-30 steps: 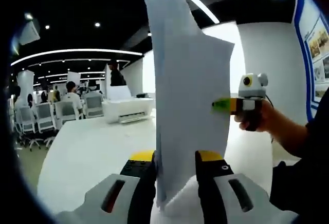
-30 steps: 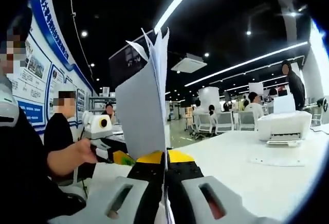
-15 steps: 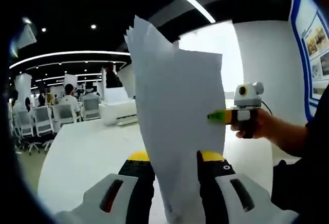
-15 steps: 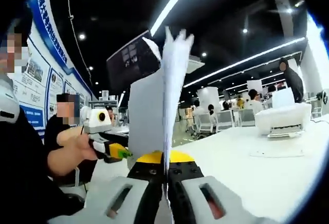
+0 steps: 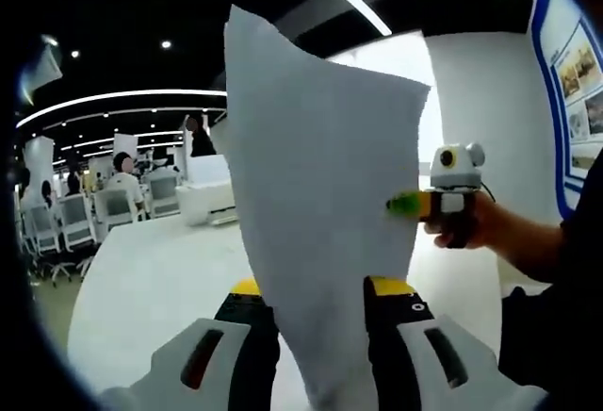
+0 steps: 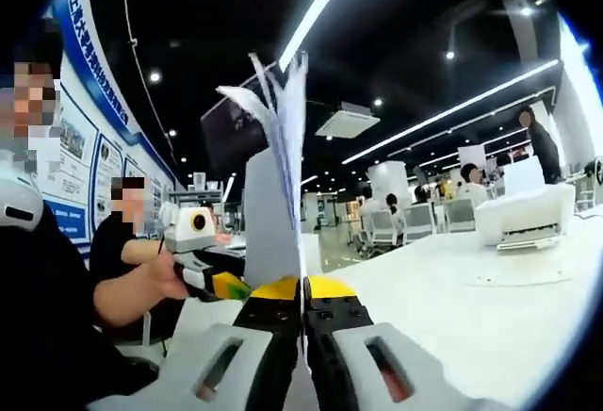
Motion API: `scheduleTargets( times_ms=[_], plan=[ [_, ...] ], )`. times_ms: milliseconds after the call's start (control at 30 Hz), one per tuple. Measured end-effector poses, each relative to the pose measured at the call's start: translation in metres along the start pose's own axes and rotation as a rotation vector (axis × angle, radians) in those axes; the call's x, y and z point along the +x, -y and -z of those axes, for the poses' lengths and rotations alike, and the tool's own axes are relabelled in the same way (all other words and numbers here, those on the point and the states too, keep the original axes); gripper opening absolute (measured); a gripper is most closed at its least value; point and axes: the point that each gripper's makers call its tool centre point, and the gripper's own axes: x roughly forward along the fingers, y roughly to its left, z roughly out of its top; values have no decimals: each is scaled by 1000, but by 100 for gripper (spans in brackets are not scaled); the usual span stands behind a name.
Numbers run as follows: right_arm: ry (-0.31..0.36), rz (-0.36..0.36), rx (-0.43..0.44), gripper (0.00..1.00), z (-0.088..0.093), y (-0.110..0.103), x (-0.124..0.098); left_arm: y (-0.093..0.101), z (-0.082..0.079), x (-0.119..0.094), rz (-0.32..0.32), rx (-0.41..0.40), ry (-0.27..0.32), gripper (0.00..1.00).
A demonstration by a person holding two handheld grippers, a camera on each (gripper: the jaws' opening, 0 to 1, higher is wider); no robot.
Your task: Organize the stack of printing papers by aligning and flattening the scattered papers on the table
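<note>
Papers (image 5: 320, 213) now lean left, sheets fanned

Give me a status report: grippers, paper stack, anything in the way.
Right gripper shut on paper stack, held upright above table. Left gripper open, jaws either side of stack. Sheet tops fanned, unaligned. Printer well clear.

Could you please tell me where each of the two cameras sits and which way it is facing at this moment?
Left gripper view: rides on the left gripper, looking across the white table at the broad face of the upright paper stack; the person's hand shows with the right gripper.
Right gripper view: rides on the right gripper, looking along the stack's edge; the person's arm shows.
Shared: stack, table, printer.
</note>
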Motion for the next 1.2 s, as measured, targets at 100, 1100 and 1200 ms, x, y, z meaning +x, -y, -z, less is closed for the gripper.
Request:
scheduleTargets(
  times_ms=[100, 1100, 1200],
  plan=[
    [45, -45, 78, 0, -14, -6, -3, 4, -8, -5, 22, 6, 21, 26],
    [-140, 27, 326, 0, 2, -7, -26, 47, -10, -5, 241, -377, -26, 6],
    [-207, 76, 313, 0, 19, 7, -26, 42, 5, 6, 233, -423, -64, 6]
  ],
)
